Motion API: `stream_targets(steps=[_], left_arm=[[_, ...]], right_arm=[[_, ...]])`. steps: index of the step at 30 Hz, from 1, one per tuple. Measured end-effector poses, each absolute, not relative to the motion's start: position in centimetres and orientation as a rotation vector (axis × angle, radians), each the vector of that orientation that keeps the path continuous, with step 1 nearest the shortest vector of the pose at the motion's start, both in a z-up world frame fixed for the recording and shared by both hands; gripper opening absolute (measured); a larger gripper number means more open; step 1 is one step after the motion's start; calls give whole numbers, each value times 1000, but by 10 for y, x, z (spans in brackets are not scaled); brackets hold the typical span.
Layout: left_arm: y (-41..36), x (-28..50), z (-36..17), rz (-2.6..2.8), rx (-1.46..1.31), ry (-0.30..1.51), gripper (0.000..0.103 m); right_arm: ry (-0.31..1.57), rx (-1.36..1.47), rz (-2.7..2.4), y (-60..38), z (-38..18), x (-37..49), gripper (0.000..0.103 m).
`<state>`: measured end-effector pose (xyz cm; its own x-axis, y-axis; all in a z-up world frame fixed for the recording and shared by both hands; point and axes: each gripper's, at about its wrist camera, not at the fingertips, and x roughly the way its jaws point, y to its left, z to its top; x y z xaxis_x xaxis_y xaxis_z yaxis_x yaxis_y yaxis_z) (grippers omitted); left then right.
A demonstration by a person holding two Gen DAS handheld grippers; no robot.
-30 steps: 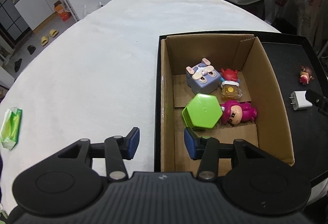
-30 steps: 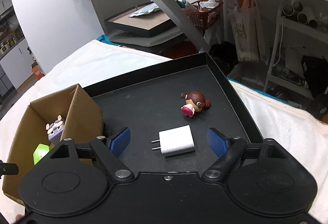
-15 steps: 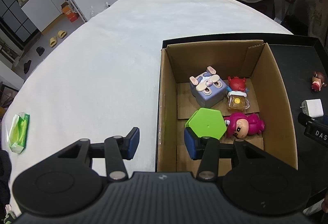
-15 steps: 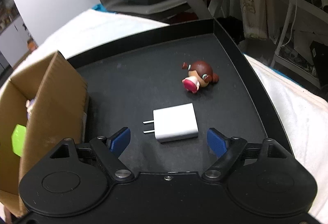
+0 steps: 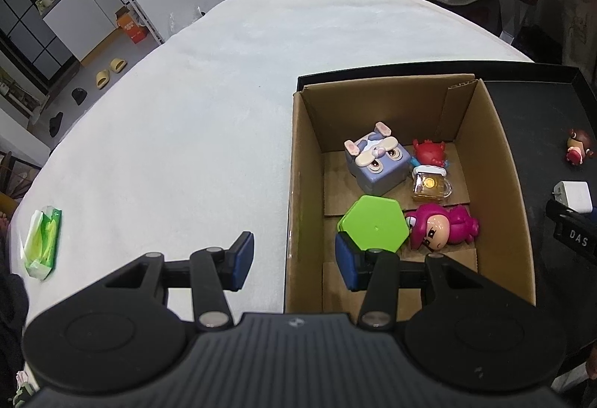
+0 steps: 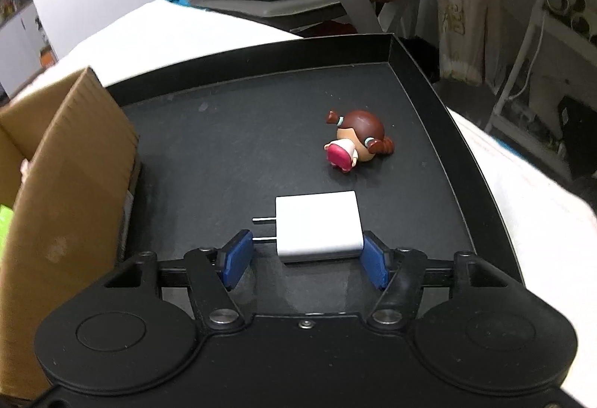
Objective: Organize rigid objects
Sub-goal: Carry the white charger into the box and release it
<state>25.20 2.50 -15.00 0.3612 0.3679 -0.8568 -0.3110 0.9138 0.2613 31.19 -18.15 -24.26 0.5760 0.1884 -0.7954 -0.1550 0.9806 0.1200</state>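
White charger (image 6: 319, 226) between the closing right claw (image 6: 305, 258) on the black tray (image 6: 429, 79).
Its right pad touches the body; the left pad nears the prongs. Left claw (image 5: 294, 261) hangs partly open, empty, straddling the cardboard box (image 5: 298, 184) wall.

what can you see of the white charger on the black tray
The white charger is a small boxy plug adapter, smooth matte plastic, with two metal prongs pointing left. It lies flat on the black tray, apart from the doll. The right gripper straddles it, jaws closing; the right pad touches its corner, the left pad meets a prong.
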Motion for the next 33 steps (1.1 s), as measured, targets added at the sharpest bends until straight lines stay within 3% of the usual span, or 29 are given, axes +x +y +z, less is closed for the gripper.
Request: stream_targets(steps=[33], left_arm=[[50,230,-156,300,-77,1085,46]], right_arm=[[763,-26,316,-152,-137,277,61]])
